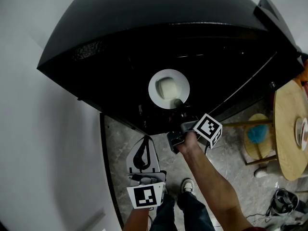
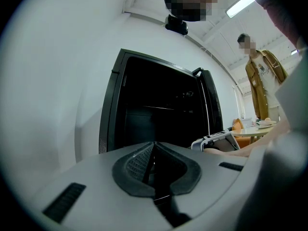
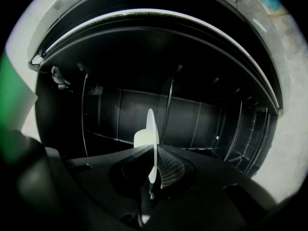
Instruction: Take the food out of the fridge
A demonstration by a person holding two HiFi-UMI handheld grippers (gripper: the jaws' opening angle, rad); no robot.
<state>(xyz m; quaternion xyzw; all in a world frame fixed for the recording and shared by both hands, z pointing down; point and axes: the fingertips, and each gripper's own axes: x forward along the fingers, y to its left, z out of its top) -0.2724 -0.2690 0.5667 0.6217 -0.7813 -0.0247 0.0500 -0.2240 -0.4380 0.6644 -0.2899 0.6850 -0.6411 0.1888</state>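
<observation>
- Plainly, the main risk is the plate (image 1: pixel 155 83) tipping. The right tongs (image 3: pixel 153 150) pinch only its near rim, so the far side hangs unsupported, and a quick pull could let it sag or pivot between the pads.
- If it tilts, the pale block of food (image 1: pixel 167 87), lying loose near the plate's middle, could slide off inside the fridge (image 1: pixel 144 42) or drop onto the floor (image 1: pixel 226 153).
- The opening is dark and close around the plate, so drawing it out crooked could knock the rim against the frame or the door (image 1: pixel 274 13) at the right.
- Right tongs: nearly closed, clamped on the thin edge of the plate, which stands edge-on between the pads in the right gripper view.
- Left tongs (image 2: pixel 154 148): pads together with nothing between them, held low and near the person, left of the right arm and outside the fridge.
- Plate and food sit inside the fridge, not yet out.
</observation>
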